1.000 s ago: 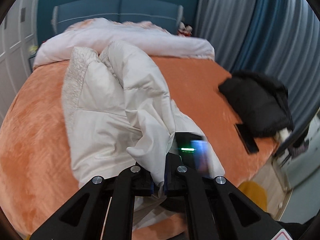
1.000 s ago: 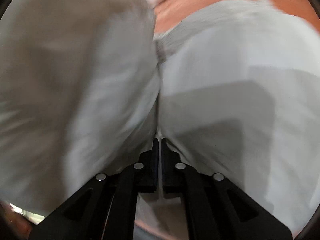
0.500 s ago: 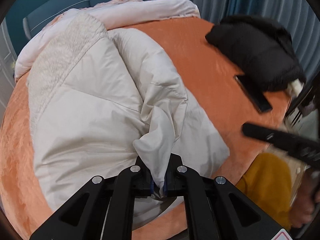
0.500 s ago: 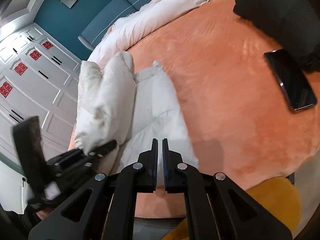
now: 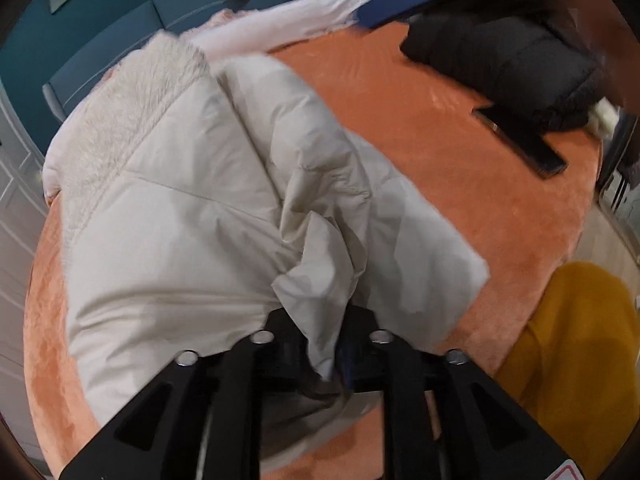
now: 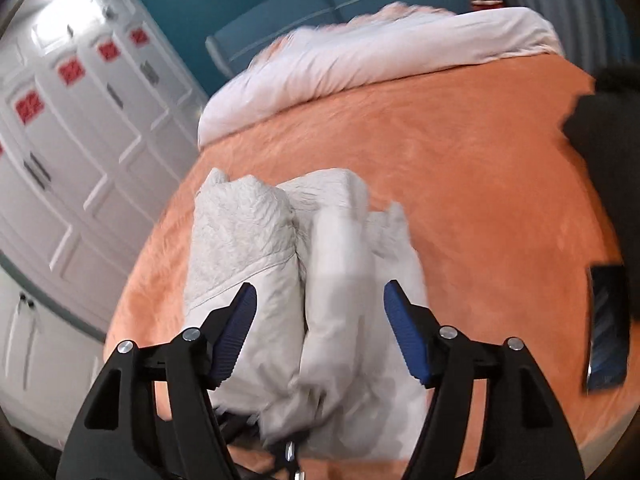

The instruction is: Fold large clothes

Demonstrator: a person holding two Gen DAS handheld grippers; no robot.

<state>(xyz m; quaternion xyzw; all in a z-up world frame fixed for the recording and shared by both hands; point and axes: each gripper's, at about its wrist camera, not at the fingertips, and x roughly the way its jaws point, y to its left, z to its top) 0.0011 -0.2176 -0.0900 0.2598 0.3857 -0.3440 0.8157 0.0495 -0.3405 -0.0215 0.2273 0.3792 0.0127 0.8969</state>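
A cream puffer coat (image 5: pixel 192 216) with a fleece collar lies on the orange bed (image 5: pixel 460 168). My left gripper (image 5: pixel 324 344) is shut on the end of the coat's sleeve, which runs up across the coat's body. In the right wrist view the coat (image 6: pixel 256 264) lies lengthwise below my right gripper (image 6: pixel 320 320), which is open and empty above it, with the raised sleeve (image 6: pixel 340 280) between its blue pads (image 6: pixel 236 328).
A black jacket (image 5: pixel 512 64) lies at the bed's far right, with a dark phone (image 5: pixel 520 144) beside it; the phone also shows in the right wrist view (image 6: pixel 606 328). A white duvet (image 6: pixel 380 60) lies at the bed's head. White cupboards (image 6: pixel 72 152) stand at left. Something yellow (image 5: pixel 572 340) is by the bed edge.
My right gripper has opened and swung over the coat from the near end. My left gripper has kept the sleeve end and come lower and closer to the coat.
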